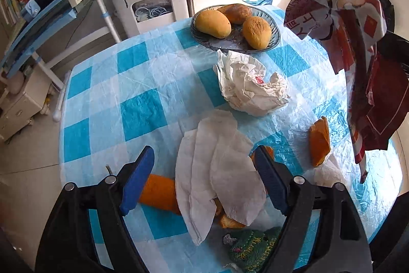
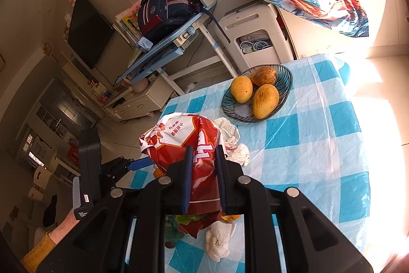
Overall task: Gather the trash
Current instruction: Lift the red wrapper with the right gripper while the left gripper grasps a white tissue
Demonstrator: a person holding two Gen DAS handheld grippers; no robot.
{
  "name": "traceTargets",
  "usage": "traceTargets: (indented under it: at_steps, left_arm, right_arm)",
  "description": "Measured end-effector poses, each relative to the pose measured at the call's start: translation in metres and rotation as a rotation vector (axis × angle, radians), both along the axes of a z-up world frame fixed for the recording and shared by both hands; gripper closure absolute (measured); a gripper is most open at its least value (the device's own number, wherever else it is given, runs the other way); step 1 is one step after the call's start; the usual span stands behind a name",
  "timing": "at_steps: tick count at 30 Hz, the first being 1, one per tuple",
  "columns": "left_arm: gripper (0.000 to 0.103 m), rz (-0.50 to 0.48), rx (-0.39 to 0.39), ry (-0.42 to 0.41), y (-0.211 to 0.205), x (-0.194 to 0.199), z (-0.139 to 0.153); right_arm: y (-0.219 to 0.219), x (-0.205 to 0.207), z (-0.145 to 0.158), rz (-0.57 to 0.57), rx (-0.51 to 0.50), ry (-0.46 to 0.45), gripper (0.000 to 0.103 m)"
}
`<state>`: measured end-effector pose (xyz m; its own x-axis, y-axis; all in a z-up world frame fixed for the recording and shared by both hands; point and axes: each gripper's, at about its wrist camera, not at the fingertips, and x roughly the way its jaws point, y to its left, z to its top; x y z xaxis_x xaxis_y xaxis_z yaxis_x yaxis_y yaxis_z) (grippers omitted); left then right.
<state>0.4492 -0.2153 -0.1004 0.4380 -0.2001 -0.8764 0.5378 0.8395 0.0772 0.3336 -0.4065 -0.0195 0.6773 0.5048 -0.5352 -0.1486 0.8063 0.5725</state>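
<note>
One red snack bag (image 2: pixel 196 157), pinched between the pressed-in fingers of the right gripper (image 2: pixel 203 177) and held clear above the desk (image 2: pixel 319 124); long axis running along the fingers, printed top end pointing away. One crumpled white paper wad (image 1: pixel 251 85) resting mid-desk. Flat white tissues (image 1: pixel 217 170), three overlapping layers visible, lying between the spread fingers of the left gripper (image 1: pixel 204 181), untouched. At least two orange peel pieces (image 1: pixel 319 141) nearby. Three mangoes (image 1: pixel 213 23) in one glass bowl (image 1: pixel 274 39) at the far edge.
</note>
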Motion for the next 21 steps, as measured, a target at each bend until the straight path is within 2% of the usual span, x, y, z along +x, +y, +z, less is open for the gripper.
traceTargets:
  at_steps: [2,3,4,5,6,8,14,18,21]
  left_arm:
    - [0.034,0.003,0.009,0.038,-0.008,0.004,-0.013]
    - [0.050,0.004,-0.022,0.059,-0.008,0.006,-0.015]
    - [0.071,0.012,-0.064,0.076,-0.006,0.007,-0.014]
    - [0.082,0.030,-0.081,0.078,-0.006,0.008,-0.014]
    - [0.089,0.041,-0.103,0.077,-0.004,0.008,-0.012]
    - [0.091,0.065,-0.185,0.078,0.006,0.006,-0.007]
    - [0.093,0.156,-0.367,-0.026,0.044,-0.025,0.031]
    - [0.092,0.164,-0.449,-0.125,0.071,-0.071,0.064]
    - [0.092,0.160,-0.470,-0.179,0.087,-0.115,0.081]
  right_arm:
    - [-0.003,0.000,0.000,-0.004,0.007,0.000,0.085]
    - [-0.004,0.000,-0.001,-0.005,0.008,0.001,0.085]
    - [-0.005,0.000,-0.001,-0.005,0.010,0.002,0.085]
    - [-0.007,0.001,-0.001,-0.005,0.010,0.003,0.085]
    - [-0.007,0.001,-0.002,-0.005,0.011,0.005,0.085]
    - [-0.009,0.001,-0.003,-0.006,0.016,0.007,0.085]
    - [-0.007,-0.006,0.002,-0.001,0.010,-0.008,0.085]
    - [0.001,-0.017,0.004,0.020,-0.010,-0.011,0.085]
    - [0.013,-0.034,0.013,0.043,-0.019,-0.043,0.085]
